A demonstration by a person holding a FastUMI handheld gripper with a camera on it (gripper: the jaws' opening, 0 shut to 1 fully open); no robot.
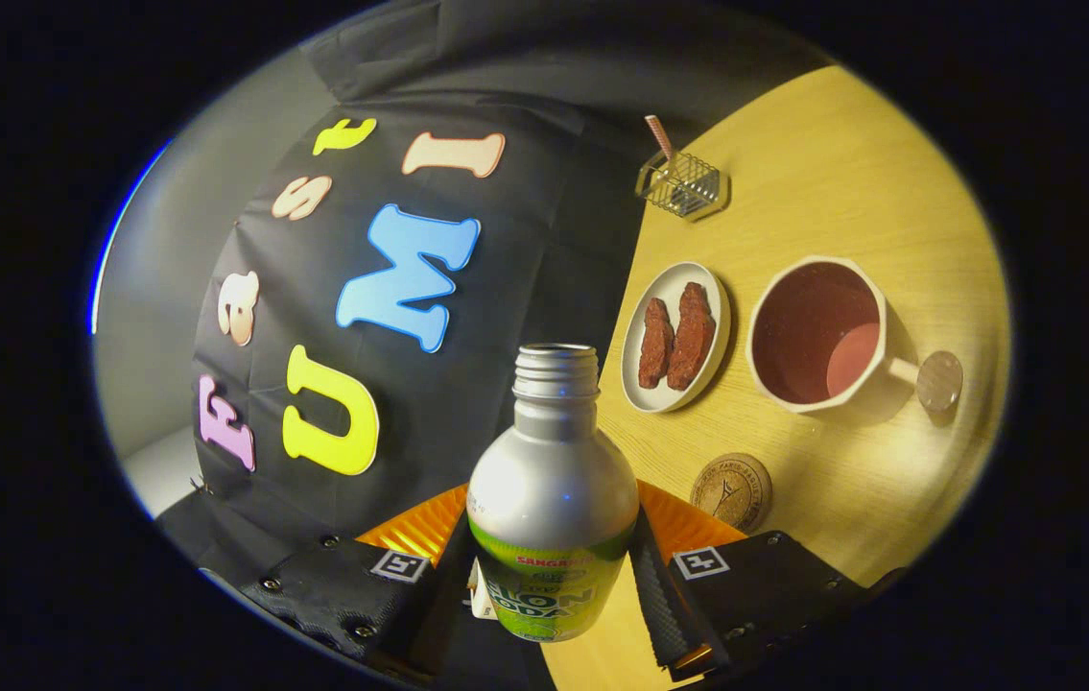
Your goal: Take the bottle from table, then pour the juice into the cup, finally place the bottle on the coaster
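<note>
Pale wooden desk (851,192) runs off beside the black cloth wall of the booth, and the whole scene is tipped over in my view. Between my fingers sits the bottle (552,509), silver, cap off, its open neck aimed toward the desk's edge by the cloth; my gripper (549,576) is clamped on its labelled lower body from both sides. It is held up off the desk and already leaning.

Beyond the bottle's mouth, a little further onto the desk, stands the cup (817,336), its inside looking empty from here, handle pointing away from the cloth. Between the cup and the desk's edge lies a small plate (676,336) with two brown pieces on it. Just ahead of one finger sits the round coaster (731,491). A wire basket (683,184) stands well apart, further off.

Pouring seems the step in hand. I should carry the neck over the cup's rim before tipping further, clear of the plate, and tilt slowly.
</note>
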